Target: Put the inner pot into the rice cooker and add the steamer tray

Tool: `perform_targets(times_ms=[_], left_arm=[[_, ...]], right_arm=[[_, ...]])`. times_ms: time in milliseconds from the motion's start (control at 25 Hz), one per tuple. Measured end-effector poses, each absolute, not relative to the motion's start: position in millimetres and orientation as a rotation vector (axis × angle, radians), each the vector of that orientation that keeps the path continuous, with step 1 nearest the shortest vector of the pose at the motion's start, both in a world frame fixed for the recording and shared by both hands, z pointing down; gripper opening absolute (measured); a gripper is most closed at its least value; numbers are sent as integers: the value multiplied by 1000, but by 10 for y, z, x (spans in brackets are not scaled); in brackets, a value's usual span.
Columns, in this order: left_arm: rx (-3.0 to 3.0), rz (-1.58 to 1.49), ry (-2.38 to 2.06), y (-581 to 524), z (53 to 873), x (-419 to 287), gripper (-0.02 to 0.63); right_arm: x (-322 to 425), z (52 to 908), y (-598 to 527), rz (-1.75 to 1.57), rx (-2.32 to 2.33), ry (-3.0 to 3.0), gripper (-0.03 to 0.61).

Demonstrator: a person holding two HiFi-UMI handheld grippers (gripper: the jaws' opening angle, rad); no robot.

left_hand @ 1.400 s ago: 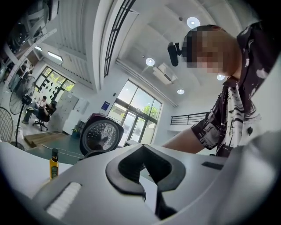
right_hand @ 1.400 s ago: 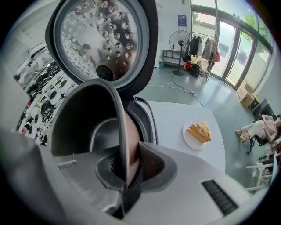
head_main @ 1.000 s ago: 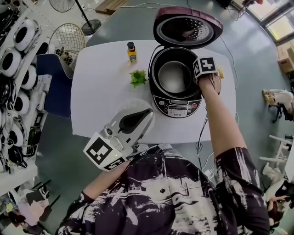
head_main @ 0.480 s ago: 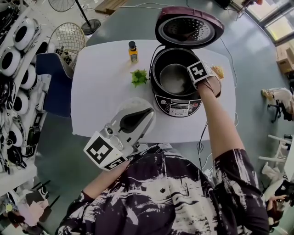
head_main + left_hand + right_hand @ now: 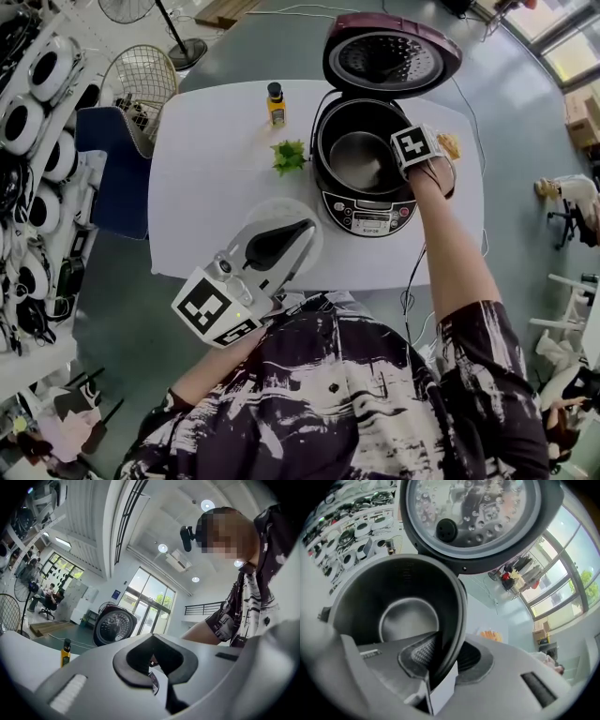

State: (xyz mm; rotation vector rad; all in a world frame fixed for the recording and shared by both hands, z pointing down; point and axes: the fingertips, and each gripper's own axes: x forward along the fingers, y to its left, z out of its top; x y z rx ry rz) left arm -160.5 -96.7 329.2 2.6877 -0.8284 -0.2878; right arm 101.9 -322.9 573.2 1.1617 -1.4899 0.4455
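straddling inner pot (image 5: 393,590) rim, right claw (image 5: 443,657) just opening

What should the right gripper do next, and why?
Probably lift the right gripper clear: the inner pot already sits in the rice cooker, and the jaws have just been opening around its rim.

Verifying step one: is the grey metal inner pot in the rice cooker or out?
In. The grey metal inner pot sits inside the black rice cooker, its wall ringing the pot; the maroon lid stands open.
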Motion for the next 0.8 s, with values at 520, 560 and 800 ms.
perform_targets(times_ms=[520,560,800], left_arm=[[2701,-287,-806,-951,3259,-1678,5],[2702,-286,-800,-946,3259,-1680,5],[2717,-289,-756,-956,3218,-1670,5]], right_arm=[[1075,5613,-3140,985,1346,-1807,66],[1102,5566,-3122,1036,1364,-1842,42],[1202,4947,-2929,1123,1417,-2100,28]])
